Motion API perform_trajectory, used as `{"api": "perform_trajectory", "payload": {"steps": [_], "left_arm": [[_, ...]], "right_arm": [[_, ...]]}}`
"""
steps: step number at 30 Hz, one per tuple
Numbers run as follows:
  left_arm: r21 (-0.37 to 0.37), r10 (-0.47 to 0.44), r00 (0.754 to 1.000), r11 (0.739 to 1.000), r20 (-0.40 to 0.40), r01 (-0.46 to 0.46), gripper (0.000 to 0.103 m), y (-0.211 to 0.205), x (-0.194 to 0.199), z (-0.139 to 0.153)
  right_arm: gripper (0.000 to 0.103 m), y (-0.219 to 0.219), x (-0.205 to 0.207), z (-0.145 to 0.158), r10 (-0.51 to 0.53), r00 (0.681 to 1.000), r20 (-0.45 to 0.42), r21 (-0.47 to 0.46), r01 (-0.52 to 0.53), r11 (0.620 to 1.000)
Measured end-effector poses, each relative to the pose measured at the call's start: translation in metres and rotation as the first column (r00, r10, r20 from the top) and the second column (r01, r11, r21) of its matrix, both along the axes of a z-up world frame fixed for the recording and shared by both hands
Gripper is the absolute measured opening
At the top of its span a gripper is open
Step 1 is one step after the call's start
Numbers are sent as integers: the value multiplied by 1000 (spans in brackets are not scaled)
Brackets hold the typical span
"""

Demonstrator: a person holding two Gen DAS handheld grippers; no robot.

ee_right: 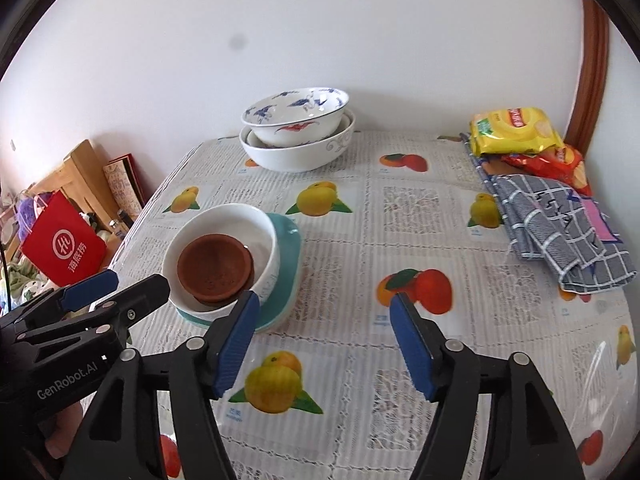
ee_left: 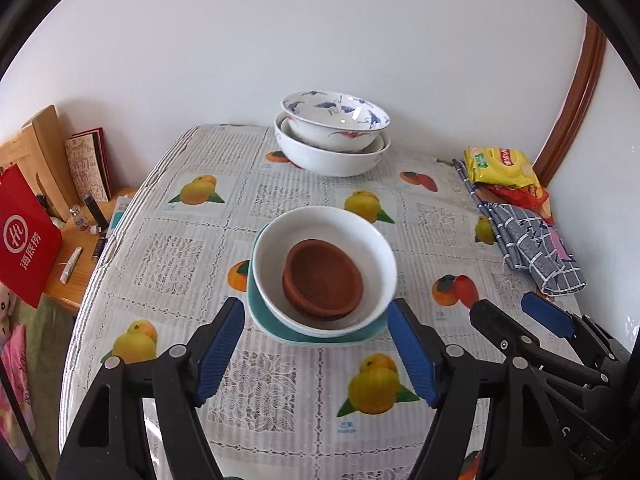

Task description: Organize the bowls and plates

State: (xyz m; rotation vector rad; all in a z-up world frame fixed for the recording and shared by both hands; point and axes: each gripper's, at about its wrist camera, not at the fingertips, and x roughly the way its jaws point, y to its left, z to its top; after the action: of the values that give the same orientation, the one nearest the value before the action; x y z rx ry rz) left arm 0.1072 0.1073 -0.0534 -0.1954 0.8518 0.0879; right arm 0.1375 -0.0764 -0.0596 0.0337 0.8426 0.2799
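Left gripper (ee_left: pixel 316 354): jaws wide apart, nothing between the blue pads; held above the table, just short of the near stack.
Right gripper (ee_right: pixel 324 344): jaws wide apart, holding nothing; above bare tablecloth, to the right of the near stack. It also shows at the right edge of the left wrist view.
Near stack: terracotta saucers (ee_left: pixel 323 278), at least two nested, lie inside a white bowl (ee_left: pixel 380 248); the bowl sits on a teal plate (ee_left: pixel 296 334), whose rim shows around the bowl's left and near sides.
Far stack: a blue-and-white crane-patterned bowl (ee_left: pixel 334 120) sits nested in a larger white bowl (ee_left: pixel 328 160), with a further white rim visible between them; the stack stands at the far edge of the table by the wall, well apart from the near stack.
Table (ee_right: pixel 360 240): covered with a lace-look cloth printed with mangoes and other fruit.
Right side of table: yellow snack packet (ee_right: pixel 516 130) over a red packet (ee_right: pixel 560 164); beside them a folded grey checked cloth (ee_right: pixel 560 228).
Left of table: a red paper bag (ee_left: pixel 24 232) with white characters, and a wooden side table (ee_left: pixel 76 276) carrying small bottles and a book.
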Motion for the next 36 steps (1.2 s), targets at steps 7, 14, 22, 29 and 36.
{"api": "perform_trajectory", "payload": {"steps": [7, 14, 22, 29, 36], "left_arm": [[54, -18, 997, 998, 81, 14, 95, -41, -33, 25], [83, -68, 988, 995, 135, 57, 96, -78, -63, 42], [95, -94, 984, 992, 153, 80, 96, -104, -94, 49], [118, -104, 982, 989, 159, 86, 96, -115, -106, 51], [116, -88, 981, 991, 173, 69, 96, -114, -113, 56]], "right_arm": [[74, -55, -32, 18, -92, 996, 9, -17, 92, 996], [89, -99, -72, 32, -161, 985, 60, 1, 161, 987], [97, -129, -107, 39, -207, 975, 80, -14, 209, 978], [97, -142, -124, 39, -231, 969, 92, -21, 234, 972], [97, -143, -130, 41, -232, 967, 107, -28, 237, 971]]}}
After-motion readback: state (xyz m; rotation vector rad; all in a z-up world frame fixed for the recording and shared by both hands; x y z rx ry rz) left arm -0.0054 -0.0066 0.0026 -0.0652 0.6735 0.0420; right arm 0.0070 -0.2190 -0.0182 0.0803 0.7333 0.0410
